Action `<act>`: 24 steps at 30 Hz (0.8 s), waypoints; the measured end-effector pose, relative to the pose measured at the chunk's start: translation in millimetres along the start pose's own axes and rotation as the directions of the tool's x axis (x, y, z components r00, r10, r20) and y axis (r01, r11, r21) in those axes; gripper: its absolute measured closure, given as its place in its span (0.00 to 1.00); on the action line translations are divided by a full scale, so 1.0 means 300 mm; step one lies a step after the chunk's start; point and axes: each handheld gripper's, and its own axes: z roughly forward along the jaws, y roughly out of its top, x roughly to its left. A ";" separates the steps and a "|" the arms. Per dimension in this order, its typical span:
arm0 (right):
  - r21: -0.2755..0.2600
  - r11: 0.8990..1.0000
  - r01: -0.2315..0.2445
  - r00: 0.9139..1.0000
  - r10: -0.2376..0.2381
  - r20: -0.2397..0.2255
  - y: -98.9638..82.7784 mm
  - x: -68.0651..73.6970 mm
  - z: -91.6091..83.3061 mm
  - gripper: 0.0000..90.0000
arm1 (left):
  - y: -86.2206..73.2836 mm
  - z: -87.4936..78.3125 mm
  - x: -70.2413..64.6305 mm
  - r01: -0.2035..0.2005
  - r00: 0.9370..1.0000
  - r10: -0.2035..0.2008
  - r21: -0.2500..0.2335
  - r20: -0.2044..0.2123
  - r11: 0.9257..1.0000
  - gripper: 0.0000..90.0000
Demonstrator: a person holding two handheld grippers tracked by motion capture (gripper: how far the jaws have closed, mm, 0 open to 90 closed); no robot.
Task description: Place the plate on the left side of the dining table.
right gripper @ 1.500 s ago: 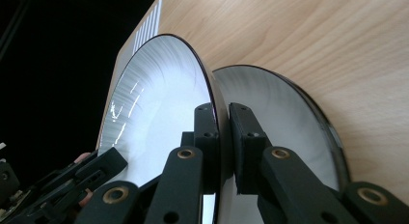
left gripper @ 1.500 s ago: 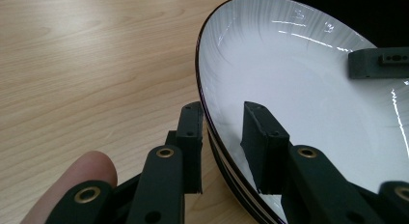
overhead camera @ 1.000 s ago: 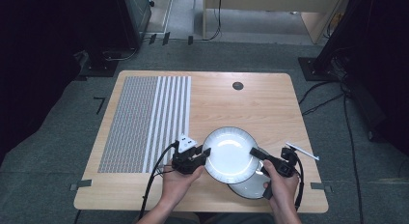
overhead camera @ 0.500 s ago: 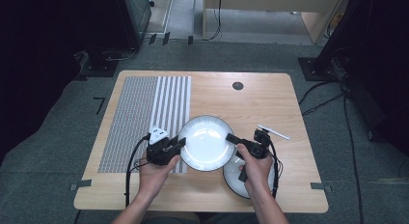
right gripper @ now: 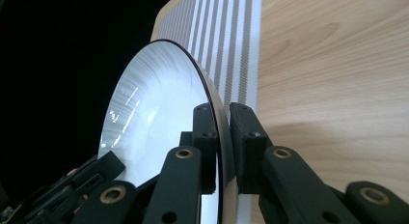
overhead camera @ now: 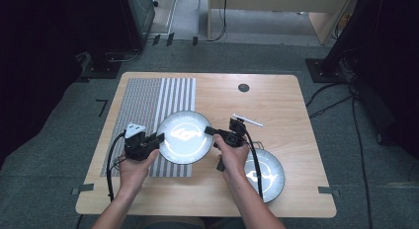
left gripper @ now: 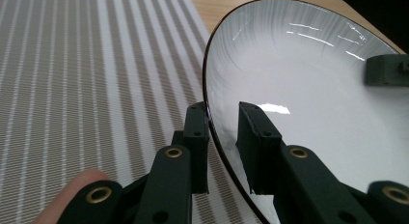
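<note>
A white plate with a dark rim (overhead camera: 184, 136) is held between both grippers, over the right edge of the striped mat (overhead camera: 148, 105). My left gripper (overhead camera: 159, 138) is shut on its left rim. In the left gripper view the rim (left gripper: 212, 137) runs between the two black jaws (left gripper: 223, 110), and the plate's white inside (left gripper: 313, 89) spreads to the right. My right gripper (overhead camera: 210, 131) is shut on the opposite rim. In the right gripper view the plate (right gripper: 154, 103) stands edge-on between the jaws (right gripper: 222, 110).
A second white plate (overhead camera: 264, 174) lies on the wooden table (overhead camera: 276, 105) near its front right. A thin white stick (overhead camera: 247, 120) lies just behind my right gripper. A small black disc (overhead camera: 243, 87) sits near the table's far edge. Dark floor and cables surround the table.
Both hands have carried the plate to the left and slightly away, off the second plate and onto the mat's right edge. The second plate now lies uncovered.
</note>
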 end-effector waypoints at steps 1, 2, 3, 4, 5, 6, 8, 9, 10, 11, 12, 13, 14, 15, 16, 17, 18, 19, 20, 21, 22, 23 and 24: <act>0.008 1.000 0.001 1.000 -0.001 0.003 0.001 0.007 0.021 0.92 | 0.001 0.001 0.020 0.009 1.000 -0.009 0.001 -0.010 1.000 0.83; 0.015 1.000 0.008 1.000 -0.008 0.009 0.004 0.022 0.064 0.92 | 0.001 0.002 0.033 0.014 1.000 -0.014 0.001 -0.016 1.000 0.83; 0.015 1.000 0.008 1.000 -0.008 0.009 0.004 0.022 0.064 0.92 | 0.002 0.003 0.050 0.022 1.000 -0.022 0.002 -0.022 1.000 0.83; 0.018 1.000 0.011 1.000 -0.012 0.010 0.005 0.031 0.084 0.92 | 0.002 0.004 0.067 0.031 0.999 -0.031 0.003 -0.026 1.000 0.84; 0.015 1.000 0.017 1.000 -0.017 0.012 0.005 0.037 0.104 0.92 | 0.003 0.006 0.087 0.042 0.999 -0.042 0.001 -0.035 0.999 0.84; 0.018 1.000 0.020 1.000 -0.020 0.013 0.006 0.046 0.128 0.92 | 0.004 0.007 0.098 0.049 0.998 -0.049 0.001 -0.040 0.999 0.84; 0.029 0.999 0.026 1.000 -0.026 0.013 0.009 0.067 0.179 0.92 | 0.007 0.008 0.129 0.060 0.997 -0.060 0.000 -0.053 0.998 0.84; 0.029 0.999 0.026 1.000 -0.026 0.013 0.009 0.067 0.179 0.92 | 0.009 0.009 0.145 0.066 0.996 -0.065 0.001 -0.059 0.998 0.84; 0.030 0.999 0.034 0.999 -0.035 0.014 0.010 0.081 0.217 0.92 | 0.011 0.011 0.161 0.072 0.995 -0.072 -0.002 -0.066 0.997 0.84; 0.030 0.999 0.034 0.999 -0.035 0.014 0.010 0.081 0.217 0.92 | 0.014 0.012 0.178 0.075 0.995 -0.075 -0.003 -0.073 0.997 0.84; 0.034 0.999 0.034 0.999 -0.034 0.012 0.010 0.089 0.235 0.92 | 0.016 0.013 0.196 0.082 0.994 -0.082 -0.003 -0.076 0.997 0.84; 0.036 0.999 0.038 0.999 -0.039 0.008 0.010 0.092 0.255 0.92 | 0.020 0.015 0.217 0.092 0.992 -0.092 -0.004 -0.083 0.996 0.85; 0.047 0.998 0.031 0.999 -0.032 0.006 0.011 0.098 0.280 0.92 | 0.024 0.018 0.232 0.097 0.991 -0.097 -0.004 -0.090 0.995 0.85; 0.051 0.998 0.031 1.000 -0.031 0.004 0.011 0.100 0.301 0.92 | 0.027 0.022 0.248 0.099 0.990 -0.098 -0.003 -0.097 0.995 0.85; 0.051 0.998 0.031 1.000 -0.031 0.002 0.012 0.101 0.322 0.92 | 0.029 0.025 0.259 0.105 0.989 -0.105 -0.004 -0.101 0.994 0.86; 0.057 0.998 0.026 1.000 -0.027 0.003 0.012 0.102 0.336 0.92 | 0.031 0.031 0.274 0.115 0.988 -0.114 -0.003 -0.107 0.993 0.86; 0.062 0.998 0.023 1.000 -0.024 0.008 0.013 0.103 0.356 0.92 | 0.034 0.037 0.288 0.121 0.986 -0.120 -0.001 -0.114 0.993 0.86; 0.065 0.998 0.023 1.000 -0.024 0.011 0.013 0.105 0.374 0.92 | 0.036 0.044 0.300 0.128 0.985 -0.128 -0.002 -0.119 0.992 0.86; 0.067 0.998 0.021 1.000 -0.022 0.013 0.015 0.107 0.390 0.92 | 0.039 0.054 0.314 0.135 0.983 -0.134 0.001 -0.127 0.991 0.86; 0.069 0.997 0.022 1.000 -0.023 0.016 0.018 0.109 0.410 0.92 | 0.042 0.061 0.326 0.138 0.982 -0.136 0.005 -0.130 0.990 0.86; 0.068 0.997 0.022 1.000 -0.024 0.018 0.021 0.111 0.424 0.92 | 0.044 0.068 0.335 0.143 0.981 -0.141 0.004 -0.132 0.990 0.86; 0.064 0.998 0.023 1.000 -0.025 0.017 0.022 0.111 0.434 0.92 | 0.045 0.076 0.347 0.153 0.980 -0.152 -0.004 -0.130 0.988 0.87; 0.064 0.998 0.022 1.000 -0.023 0.015 0.026 0.108 0.447 0.92 | 0.046 0.086 0.361 0.171 0.977 -0.171 -0.007 -0.129 0.985 0.88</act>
